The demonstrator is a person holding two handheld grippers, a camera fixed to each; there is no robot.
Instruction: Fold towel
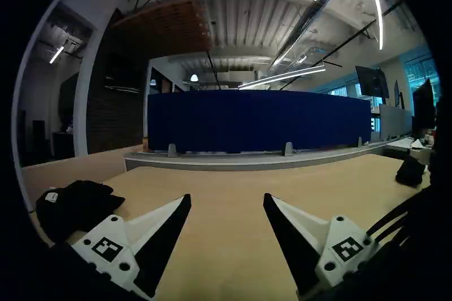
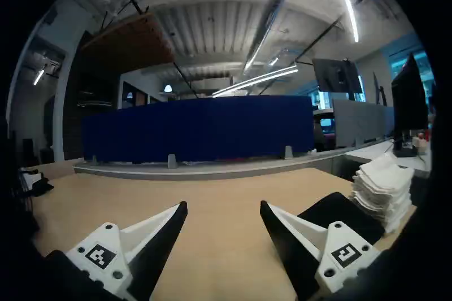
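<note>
Towel stack [image 2: 385, 191]: white, folded, stood at the bench [image 2: 141, 188] edge, right of the right gripper [image 2: 223, 205] | dark cloth [image 2: 339, 210] lay flat just beside the stack, past that gripper's right finger | right gripper judged nearer | left gripper [image 1: 226, 196] and right: fingers spread, holding nothing

No text, label or number is legible.

Right gripper view: 1 white towel stack [image 2: 384, 188], 1 black cloth [image 2: 344, 208]. Left gripper view: 2 dark cloth heaps [image 1: 76, 205]. 1 blue divider [image 1: 254, 120], 1 table [image 1: 226, 188].
</note>
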